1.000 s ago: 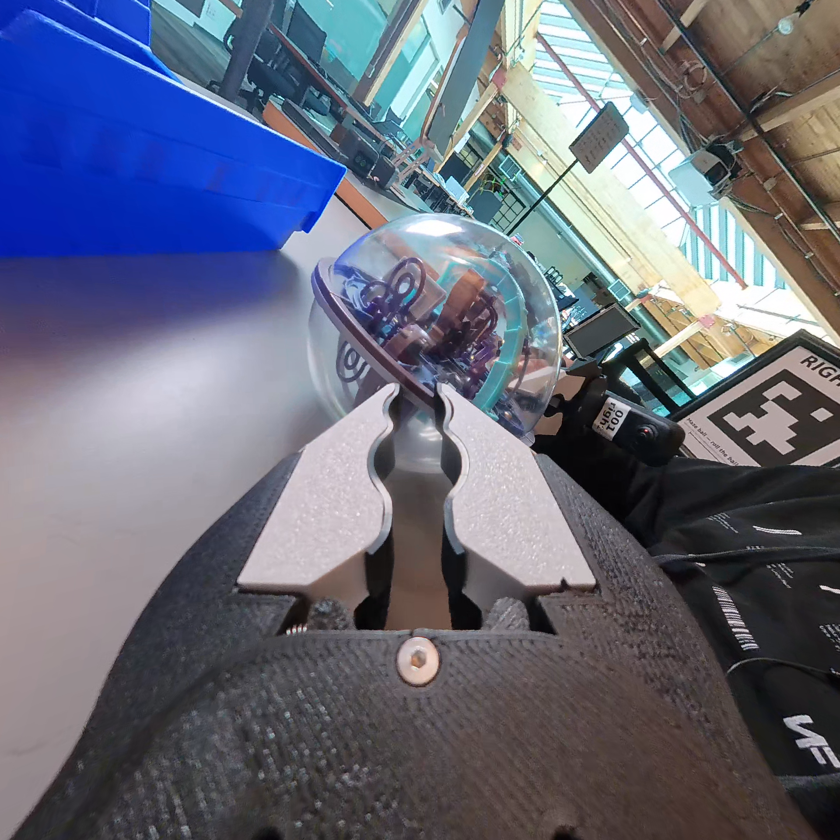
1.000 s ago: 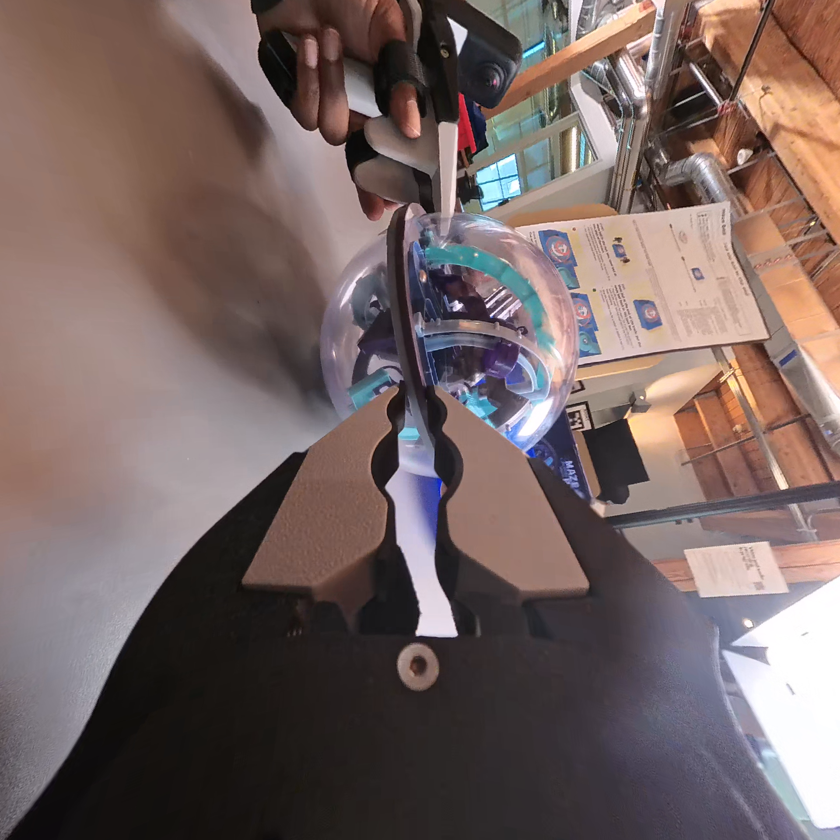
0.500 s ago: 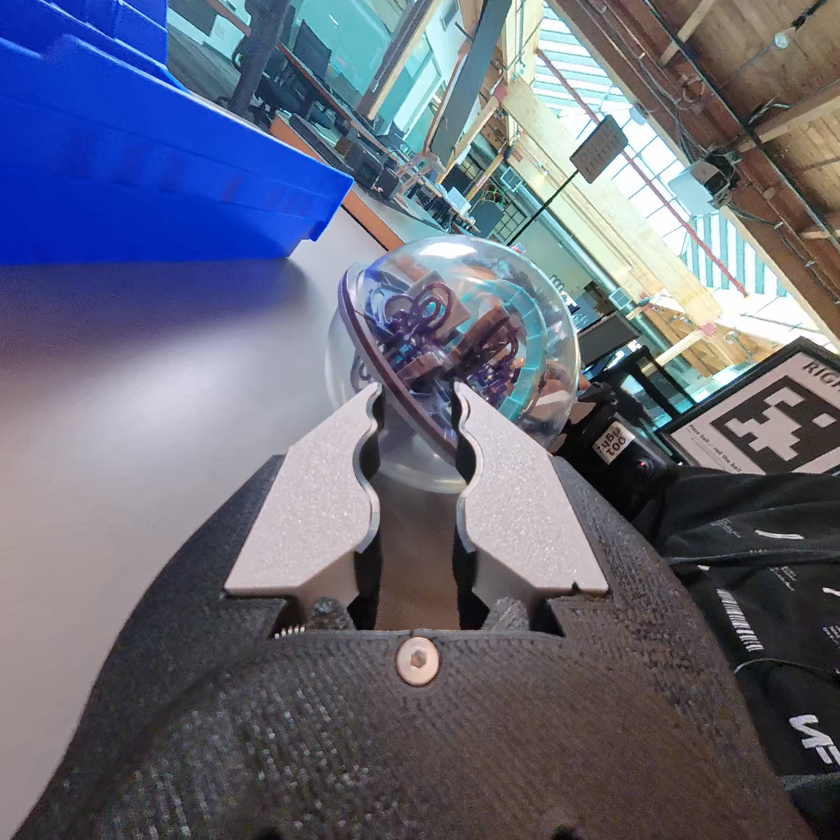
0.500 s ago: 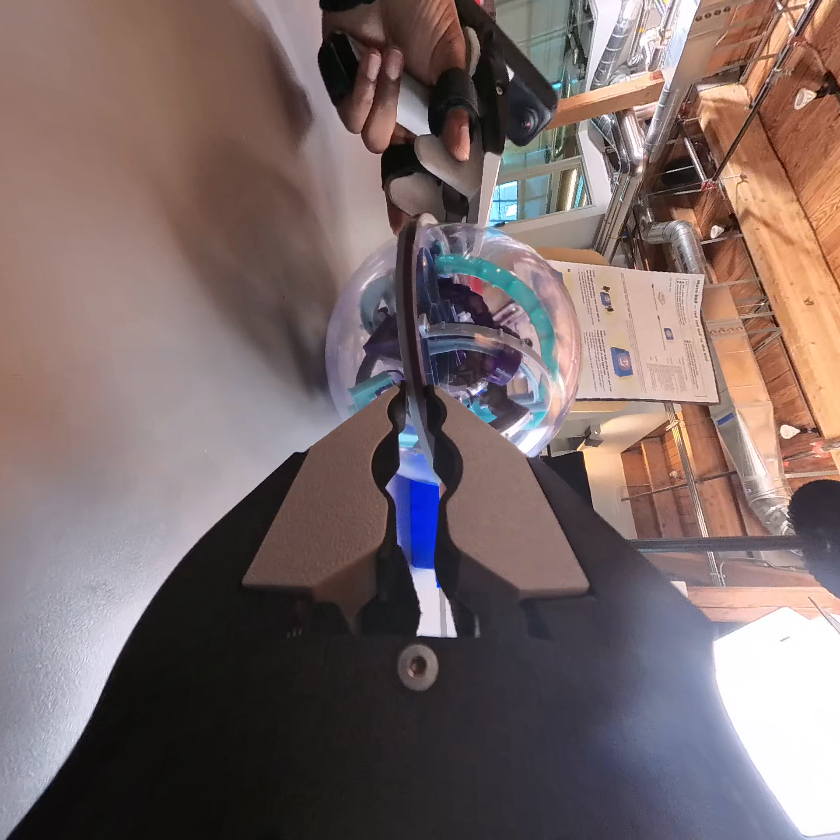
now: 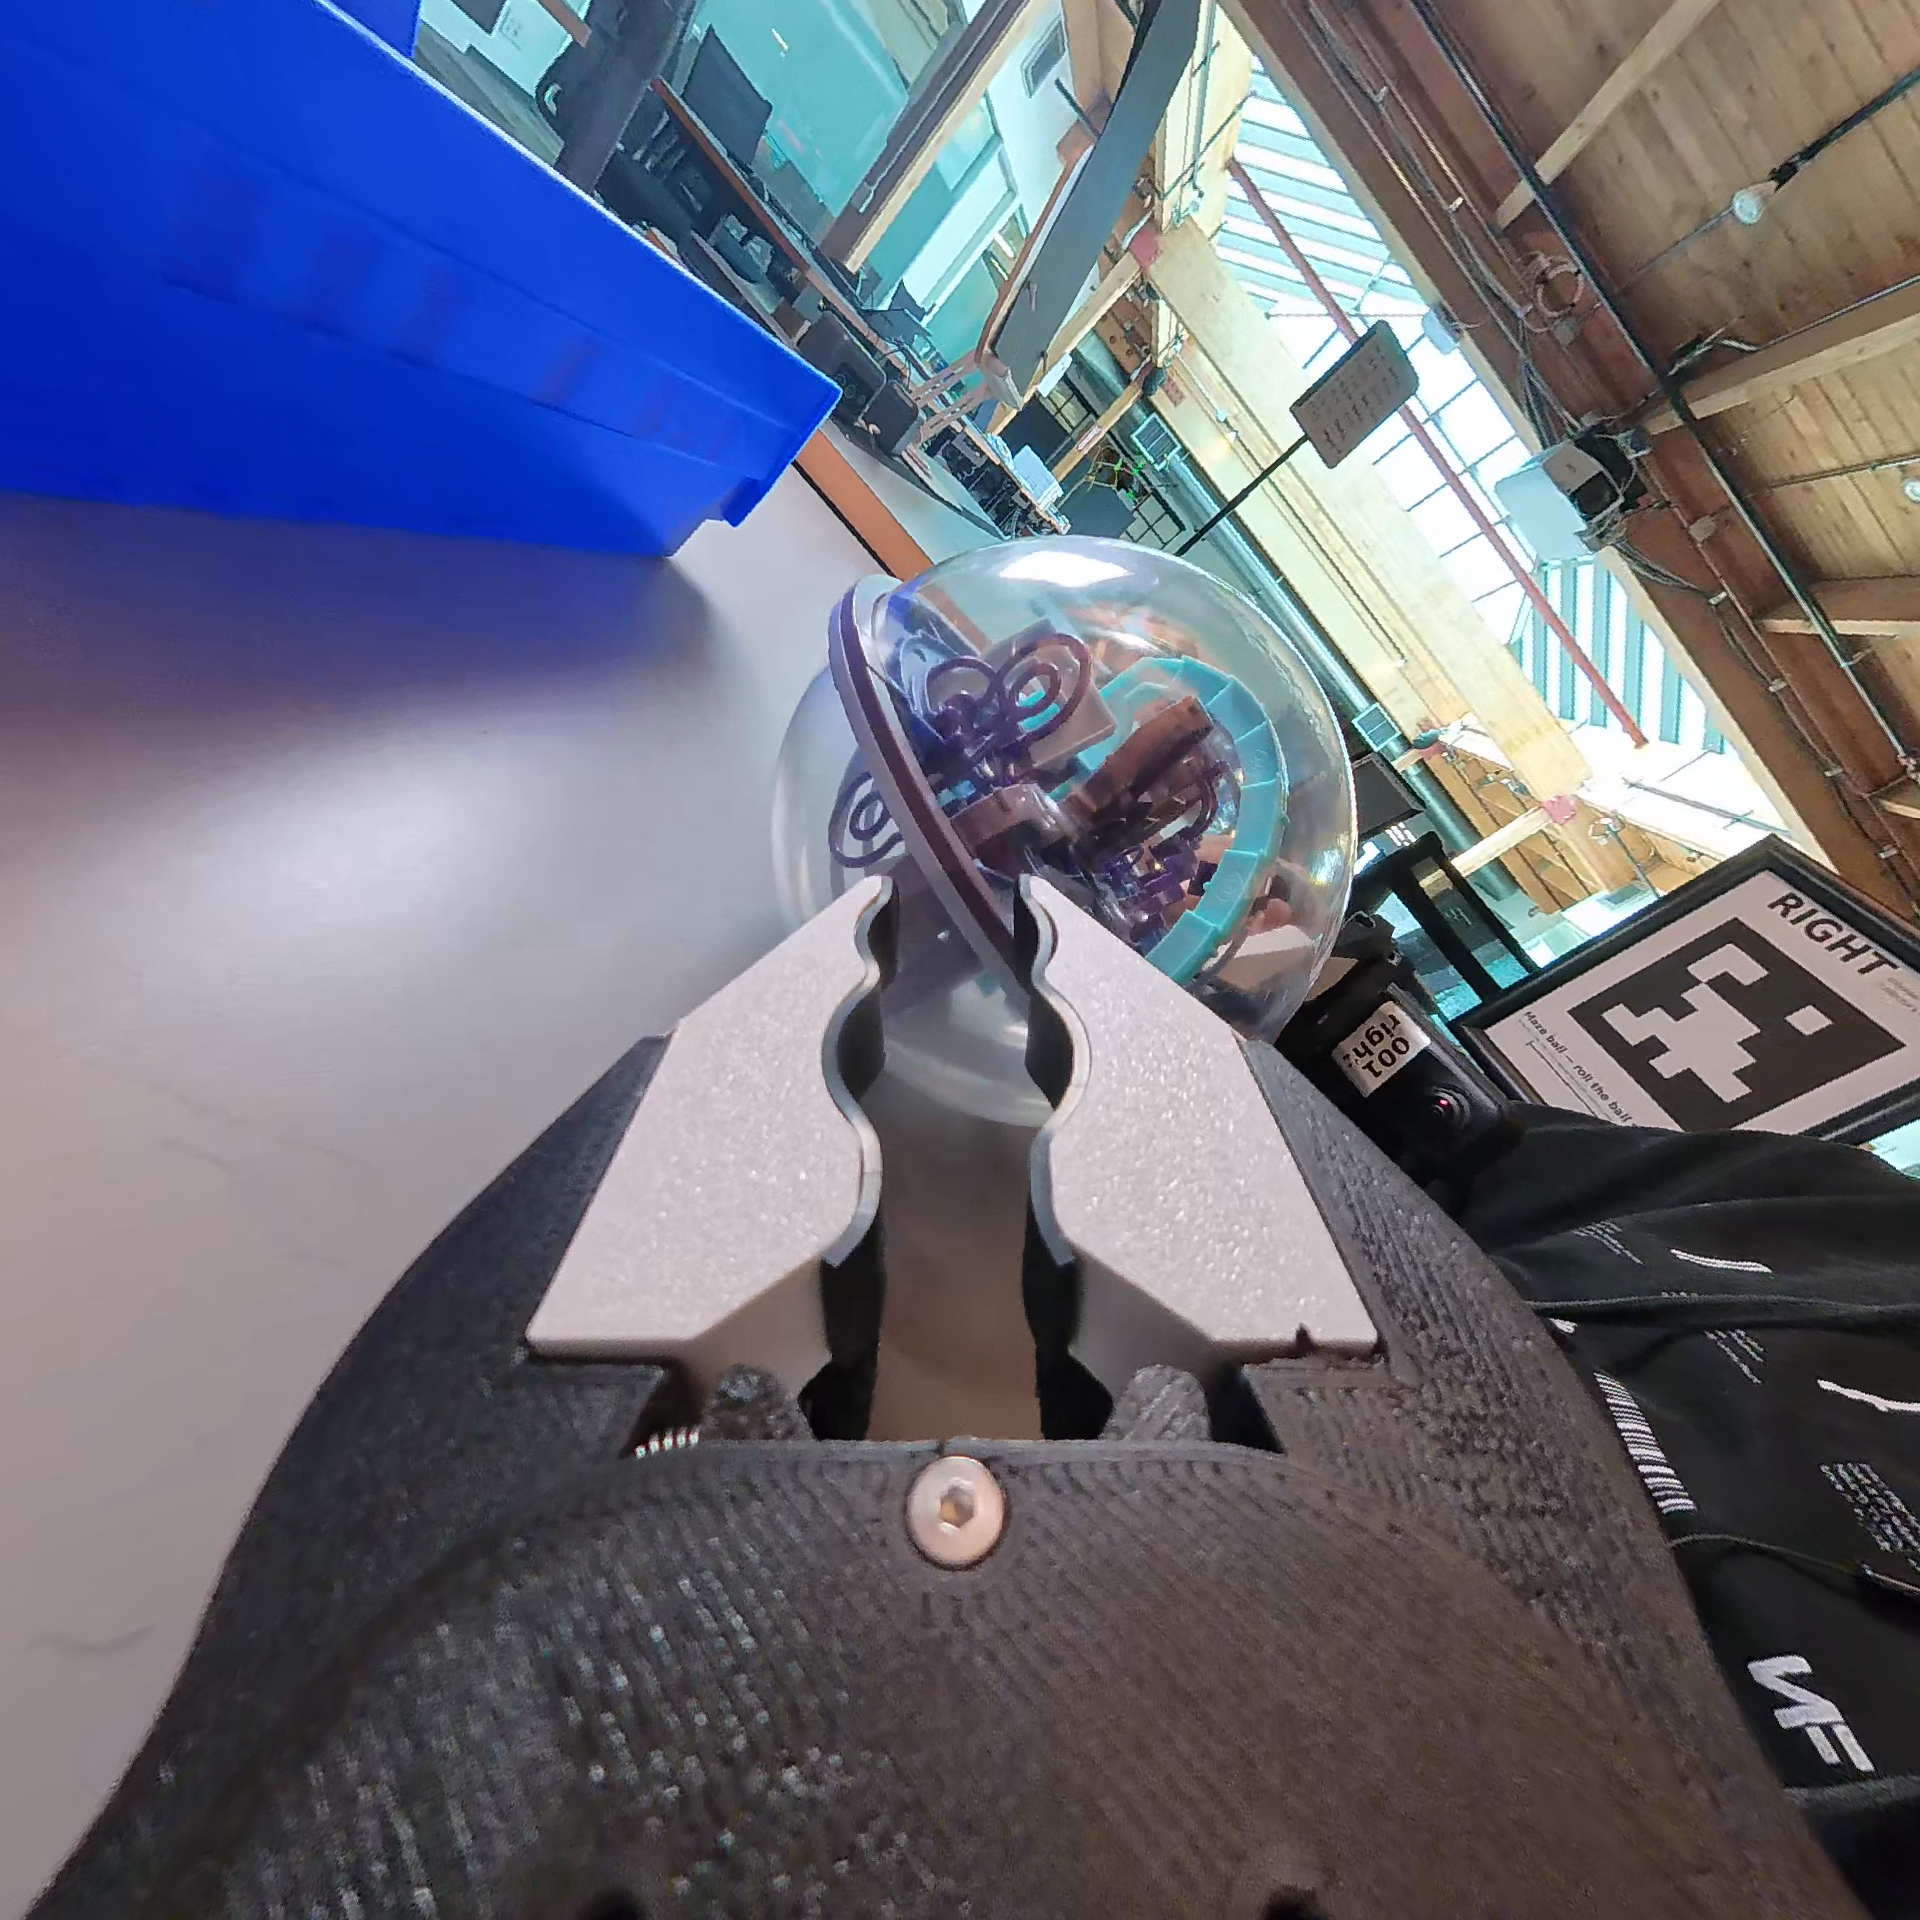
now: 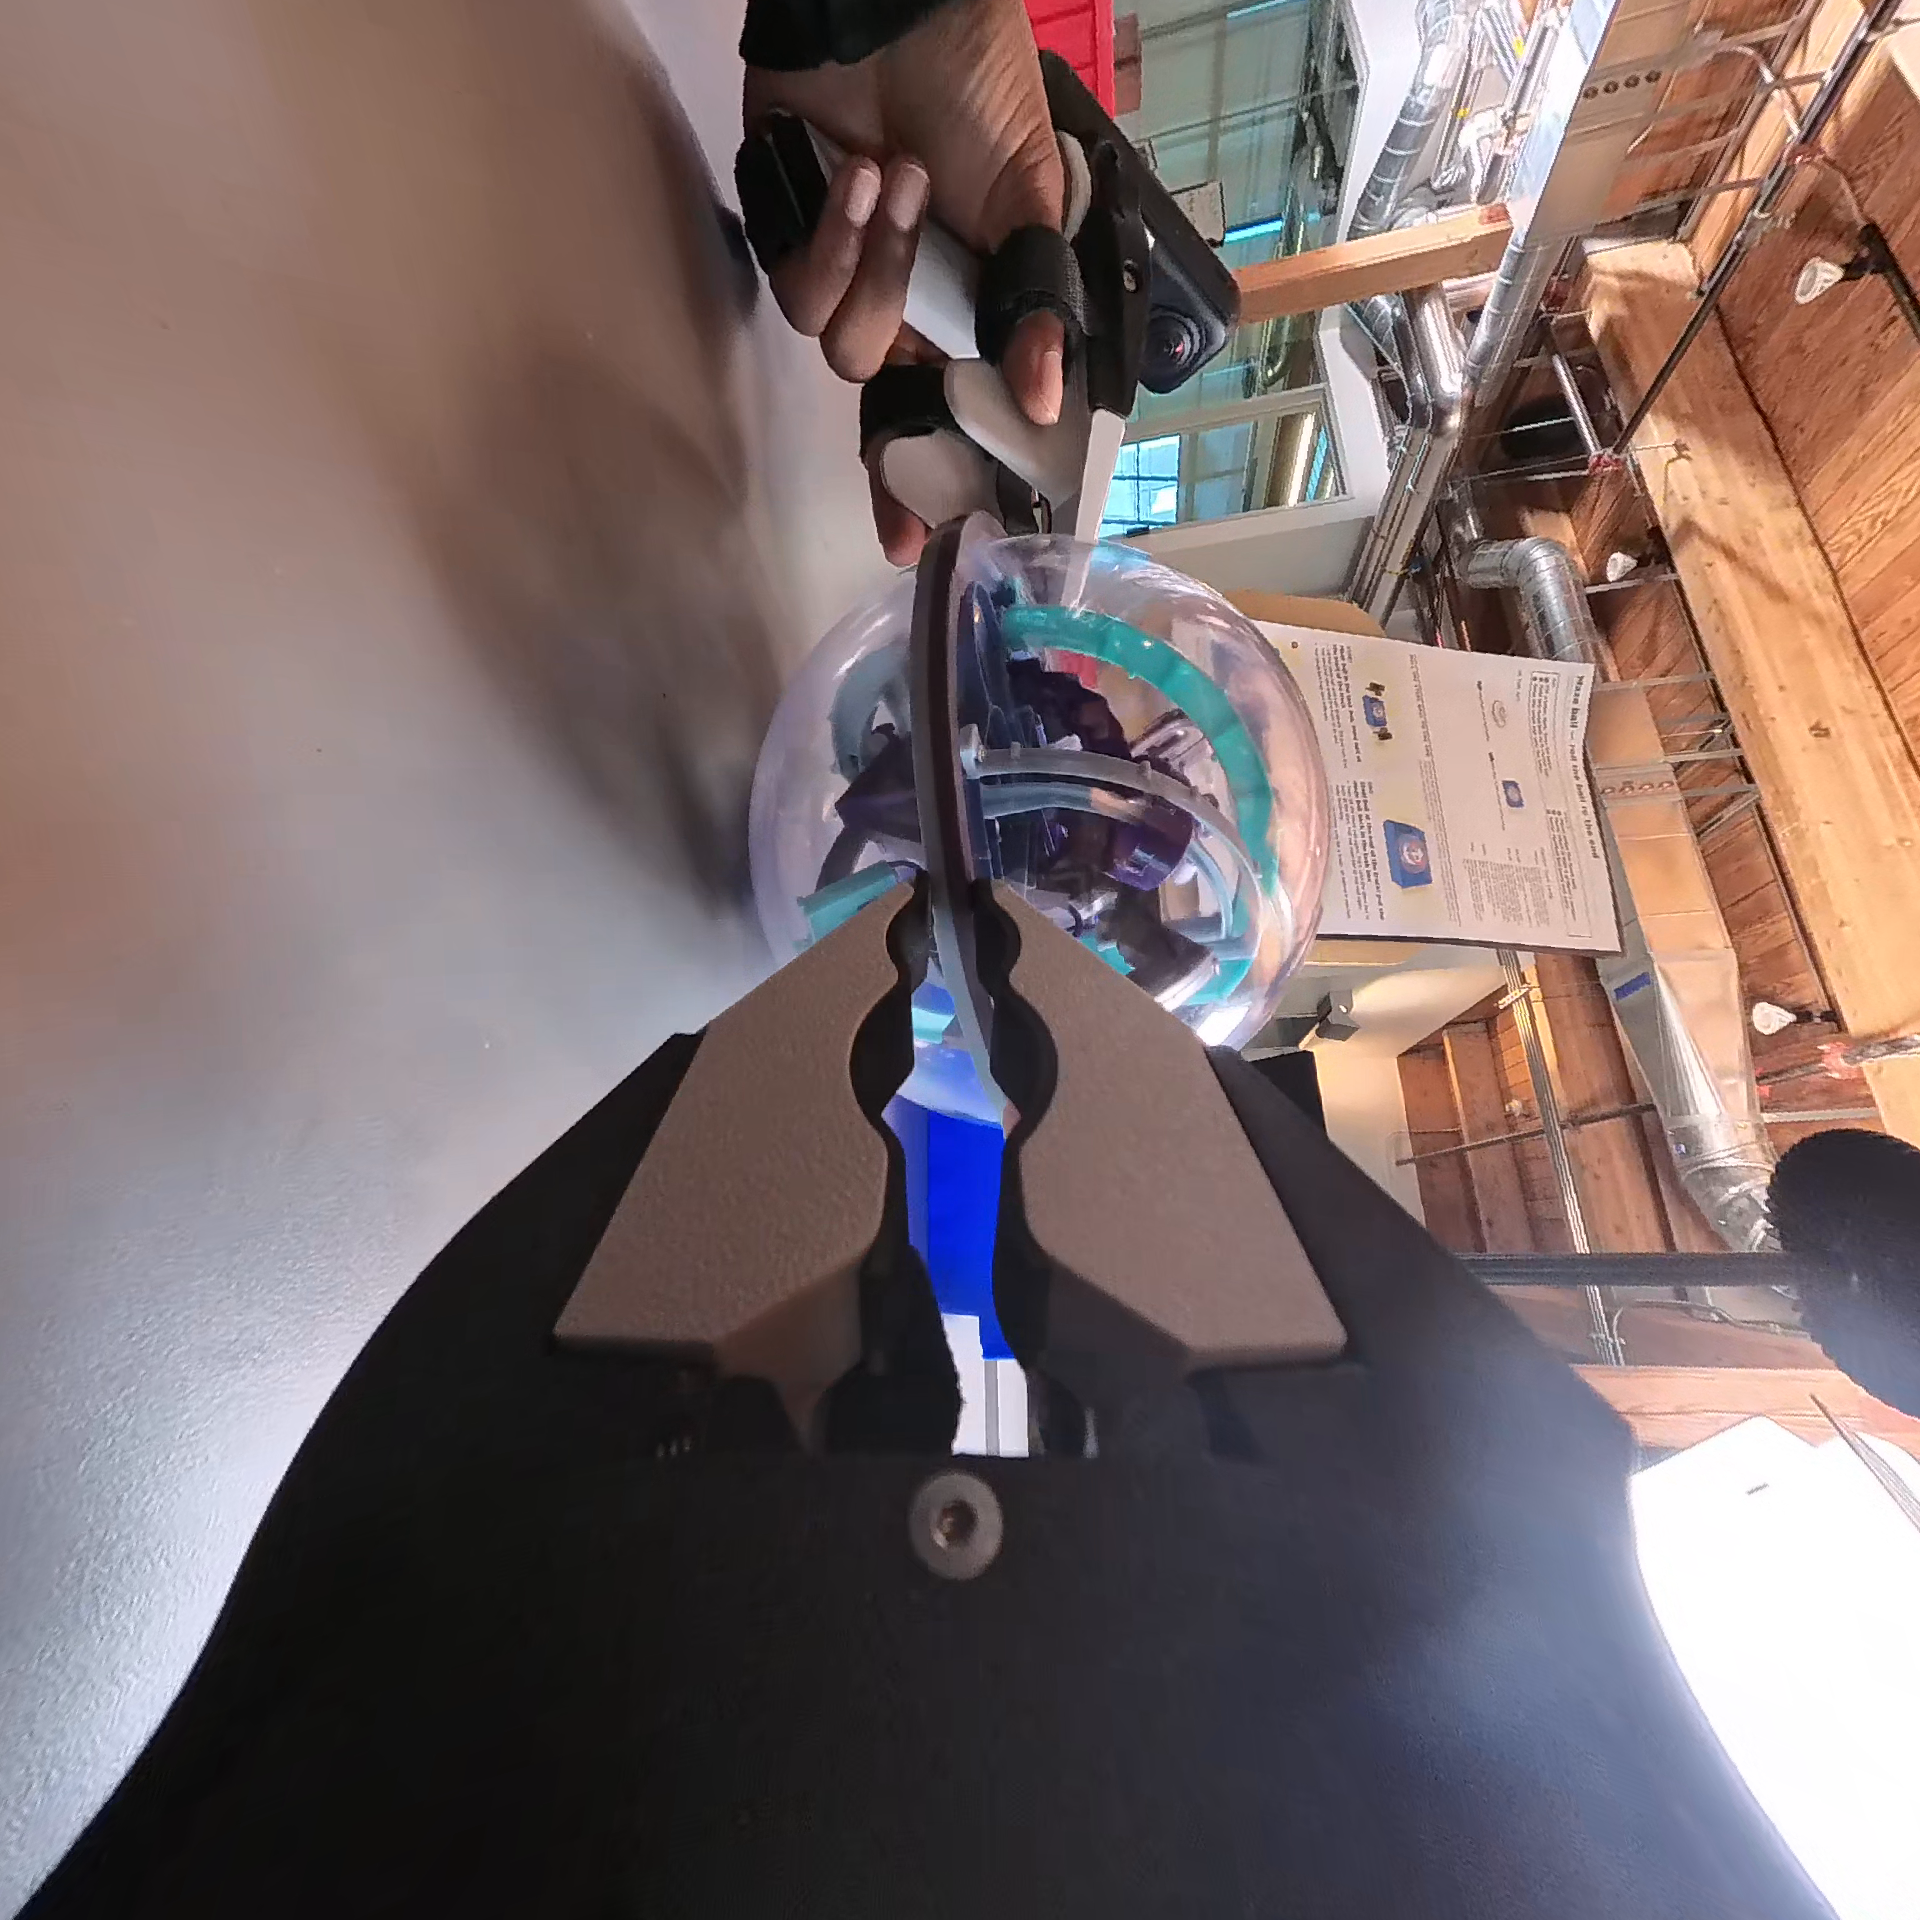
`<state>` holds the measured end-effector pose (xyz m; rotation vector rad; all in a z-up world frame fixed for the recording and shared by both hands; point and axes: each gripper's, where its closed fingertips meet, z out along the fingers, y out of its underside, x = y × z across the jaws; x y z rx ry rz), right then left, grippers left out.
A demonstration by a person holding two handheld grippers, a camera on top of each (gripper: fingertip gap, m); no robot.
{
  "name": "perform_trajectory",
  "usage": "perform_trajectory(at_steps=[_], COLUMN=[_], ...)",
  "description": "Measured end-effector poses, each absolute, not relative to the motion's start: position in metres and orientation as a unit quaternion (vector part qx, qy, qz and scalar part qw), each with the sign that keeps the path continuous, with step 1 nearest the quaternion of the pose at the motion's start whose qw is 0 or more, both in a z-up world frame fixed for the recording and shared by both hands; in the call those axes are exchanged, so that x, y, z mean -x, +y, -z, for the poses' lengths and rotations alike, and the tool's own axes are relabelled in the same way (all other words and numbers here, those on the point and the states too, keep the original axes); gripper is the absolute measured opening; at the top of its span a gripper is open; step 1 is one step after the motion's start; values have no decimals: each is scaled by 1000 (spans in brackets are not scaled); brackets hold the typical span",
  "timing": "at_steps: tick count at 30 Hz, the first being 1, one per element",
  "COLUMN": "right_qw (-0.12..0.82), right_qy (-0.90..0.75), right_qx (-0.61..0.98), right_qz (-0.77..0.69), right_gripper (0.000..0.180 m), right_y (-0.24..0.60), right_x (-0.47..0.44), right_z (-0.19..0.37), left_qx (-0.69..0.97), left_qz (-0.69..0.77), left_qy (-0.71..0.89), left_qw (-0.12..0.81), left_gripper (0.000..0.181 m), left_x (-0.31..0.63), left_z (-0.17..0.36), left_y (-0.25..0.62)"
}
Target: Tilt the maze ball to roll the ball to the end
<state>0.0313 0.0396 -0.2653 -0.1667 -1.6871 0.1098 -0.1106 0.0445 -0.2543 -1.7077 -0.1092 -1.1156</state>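
Observation:
The maze ball (image 5: 1070,790) is a clear sphere with purple and teal tracks inside and a dark rim round its middle. It is held up above the grey table (image 5: 312,935). My left gripper (image 5: 954,904) is shut on the rim at the near side. My right gripper (image 6: 951,904) is shut on the same rim from the opposite side of the maze ball (image 6: 1039,800). The left gripper also shows in the right wrist view (image 6: 1086,488), held by a hand (image 6: 914,208). I cannot make out the small ball inside.
A blue bin (image 5: 312,312) stands on the table at the far left. A framed black-and-white marker sign (image 5: 1714,1018) stands at the right, beside a person's black garment (image 5: 1714,1351). A printed poster (image 6: 1455,790) hangs behind the ball.
Both grippers have turned together with the ball. Its rim stands steeper in the left wrist view, and the background has swung in both views. Both grips are unchanged.

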Motion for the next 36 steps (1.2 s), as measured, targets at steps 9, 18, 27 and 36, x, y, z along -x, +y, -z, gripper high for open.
perform_trajectory(at_steps=[9, 18, 27, 36], right_qw=[659, 654, 653, 649], right_qy=[-747, -751, -751, -755], right_qx=[72, 72, 73, 70], right_qz=[-58, -61, -64, -63], right_gripper=[6, 5, 5, 5], right_y=[35, 33, 33, 31], right_x=[-31, -31, -31, -31], right_z=[267, 270, 271, 273], left_qx=[712, 707, 684, 681], left_qz=[471, 450, 403, 386], left_qy=[-44, 7, 55, 83], left_qw=[519, 546, 605, 617], left_gripper=[20, 26, 46, 60], left_x=[108, 99, 98, 92], left_z=[255, 242, 223, 220], left_y=[44, 39, 38, 37])
